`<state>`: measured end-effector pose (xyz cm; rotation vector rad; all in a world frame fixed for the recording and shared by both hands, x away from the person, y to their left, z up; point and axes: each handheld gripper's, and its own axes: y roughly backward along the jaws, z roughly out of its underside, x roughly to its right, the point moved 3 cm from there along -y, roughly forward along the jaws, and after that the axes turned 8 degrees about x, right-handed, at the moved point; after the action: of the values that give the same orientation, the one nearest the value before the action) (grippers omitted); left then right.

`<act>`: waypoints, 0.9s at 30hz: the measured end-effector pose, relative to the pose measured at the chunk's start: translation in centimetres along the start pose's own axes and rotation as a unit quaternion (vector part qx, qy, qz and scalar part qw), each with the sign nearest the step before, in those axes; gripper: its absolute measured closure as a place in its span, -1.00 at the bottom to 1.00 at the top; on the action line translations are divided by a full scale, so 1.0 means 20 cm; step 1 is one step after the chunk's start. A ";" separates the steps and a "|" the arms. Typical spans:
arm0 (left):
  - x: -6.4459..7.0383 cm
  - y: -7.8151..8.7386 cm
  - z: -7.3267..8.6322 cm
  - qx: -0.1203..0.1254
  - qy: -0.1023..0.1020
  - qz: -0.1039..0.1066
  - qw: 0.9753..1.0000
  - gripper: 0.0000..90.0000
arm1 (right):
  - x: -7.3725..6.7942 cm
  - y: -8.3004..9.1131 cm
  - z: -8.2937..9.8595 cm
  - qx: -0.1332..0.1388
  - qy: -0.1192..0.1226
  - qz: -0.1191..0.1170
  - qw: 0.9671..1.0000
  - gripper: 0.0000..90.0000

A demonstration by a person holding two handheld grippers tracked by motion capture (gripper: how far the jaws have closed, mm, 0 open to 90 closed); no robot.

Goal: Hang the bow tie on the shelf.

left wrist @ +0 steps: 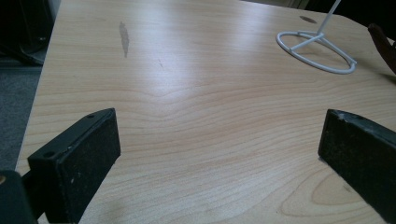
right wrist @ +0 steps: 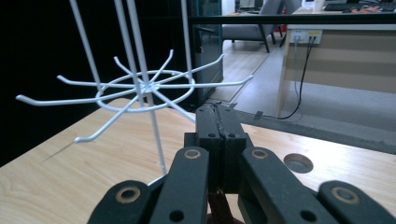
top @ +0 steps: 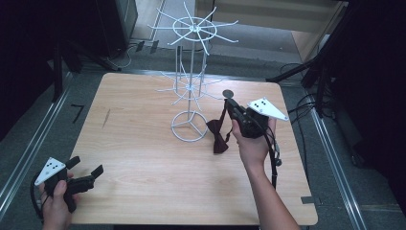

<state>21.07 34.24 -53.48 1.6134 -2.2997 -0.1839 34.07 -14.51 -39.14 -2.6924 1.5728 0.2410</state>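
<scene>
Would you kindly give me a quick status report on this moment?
Right hand-held gripper shut on bow tie strap, beside white hook stand. Left hand-held gripper open, idle near table corner. Nothing blocking.

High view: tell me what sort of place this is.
Probably an office or lab set up for recording: a wooden table on grey carpet, dark frame rails beside it, and in the right gripper view a desk with a wall socket and an office chair behind.
</scene>
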 end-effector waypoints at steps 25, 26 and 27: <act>0.00 0.00 0.00 -0.001 0.000 0.001 1.000 -1.00 | -0.08 -0.13 -0.07 -0.001 -0.003 -0.012 1.000 1.00; 0.00 0.00 0.00 0.000 0.000 0.002 1.000 -1.00 | -0.08 -0.13 -0.07 -0.002 -0.004 -0.013 1.000 1.00; 0.00 0.00 0.00 0.000 0.001 0.002 1.000 -1.00 | -0.09 -0.14 -0.06 -0.003 -0.004 -0.014 1.000 1.00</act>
<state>21.08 34.24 -53.49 1.6090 -2.3017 -0.1808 35.83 -11.65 -37.81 -2.7135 1.5327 0.2556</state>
